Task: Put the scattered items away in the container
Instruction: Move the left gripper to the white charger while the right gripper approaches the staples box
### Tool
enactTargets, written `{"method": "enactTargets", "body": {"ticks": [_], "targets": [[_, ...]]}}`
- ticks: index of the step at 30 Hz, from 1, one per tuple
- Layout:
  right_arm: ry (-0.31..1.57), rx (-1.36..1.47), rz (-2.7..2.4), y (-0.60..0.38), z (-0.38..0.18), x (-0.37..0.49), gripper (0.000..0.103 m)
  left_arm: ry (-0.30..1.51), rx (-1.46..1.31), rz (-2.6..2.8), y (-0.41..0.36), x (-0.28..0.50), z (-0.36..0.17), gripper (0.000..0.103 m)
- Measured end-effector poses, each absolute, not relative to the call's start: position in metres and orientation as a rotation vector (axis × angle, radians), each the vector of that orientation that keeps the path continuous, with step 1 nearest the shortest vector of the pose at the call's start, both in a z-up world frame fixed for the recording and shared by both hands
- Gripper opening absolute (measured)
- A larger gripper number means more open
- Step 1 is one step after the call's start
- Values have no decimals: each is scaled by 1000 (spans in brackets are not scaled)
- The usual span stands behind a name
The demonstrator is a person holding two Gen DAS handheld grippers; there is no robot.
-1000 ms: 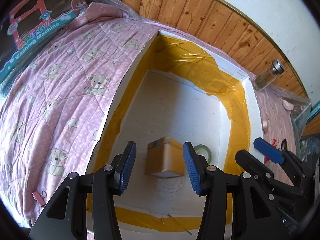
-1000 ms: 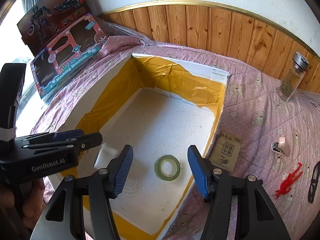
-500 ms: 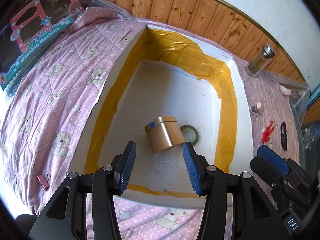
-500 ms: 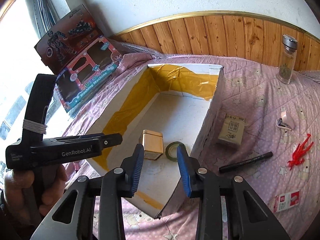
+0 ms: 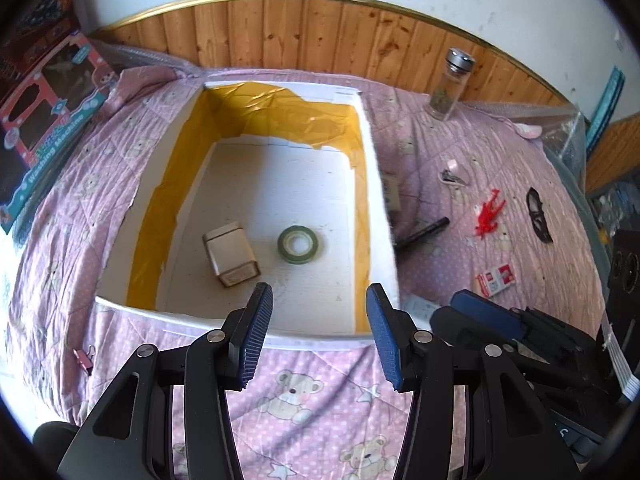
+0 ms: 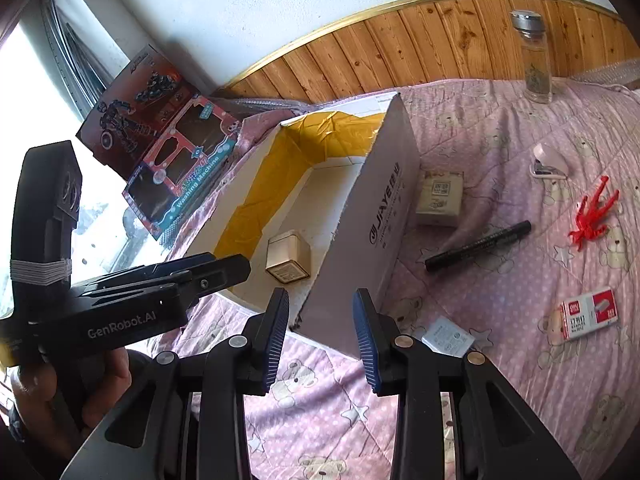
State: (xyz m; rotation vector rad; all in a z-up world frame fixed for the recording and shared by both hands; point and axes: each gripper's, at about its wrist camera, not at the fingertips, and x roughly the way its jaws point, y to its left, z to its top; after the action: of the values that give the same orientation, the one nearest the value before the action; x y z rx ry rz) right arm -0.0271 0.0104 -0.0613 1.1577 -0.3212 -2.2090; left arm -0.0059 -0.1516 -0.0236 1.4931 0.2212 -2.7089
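A white foam box [image 5: 378, 184] lined with yellow tape lies on a pink bear-print quilt; it also shows in the right wrist view [image 6: 384, 216]. Inside it lie a gold tin [image 5: 231, 254] [image 6: 289, 256] and a green tape roll [image 5: 300, 244]. My left gripper [image 5: 316, 332] is open and empty, held above the box's near edge. My right gripper [image 6: 320, 332] is open and empty over the box's near right corner. Scattered right of the box are a black marker [image 6: 478, 246], a beige packet [image 6: 439, 197], a red toy figure [image 6: 594, 214], a staple box [image 6: 588, 318] and a small white card [image 6: 448, 336].
A glass jar [image 6: 536, 60] with a silver lid stands at the back by the wooden wall panel. A nail clipper [image 6: 548, 164] and black glasses [image 5: 538, 214] lie at the right. Toy boxes [image 6: 180, 168] lean at the left. A pink binder clip [image 5: 84, 356] lies near the quilt's front left.
Both grippers have pulled back and up away from the box. The gold tin now rests on the box floor beside the tape roll. The right gripper's jaws have widened again.
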Motion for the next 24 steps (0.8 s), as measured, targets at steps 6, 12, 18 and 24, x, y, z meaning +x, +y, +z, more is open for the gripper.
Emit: {"method": "enactTargets", "body": {"ticks": [6, 12, 18, 24], "targets": [[-401, 1177, -2214, 41, -68, -16, 35, 119, 1525, -2745, -108, 5, -25, 51], [-461, 1194, -2240, 73, -72, -7, 35, 54, 1558, -2774, -78, 12, -25, 52], [-549, 1252, -2292, 113, -84, -4, 35, 26, 1647, -2792, -48, 14, -42, 52], [-634, 1315, -2335, 147, -101, -6, 35, 31, 1742, -2774, -25, 7, -67, 52]]}}
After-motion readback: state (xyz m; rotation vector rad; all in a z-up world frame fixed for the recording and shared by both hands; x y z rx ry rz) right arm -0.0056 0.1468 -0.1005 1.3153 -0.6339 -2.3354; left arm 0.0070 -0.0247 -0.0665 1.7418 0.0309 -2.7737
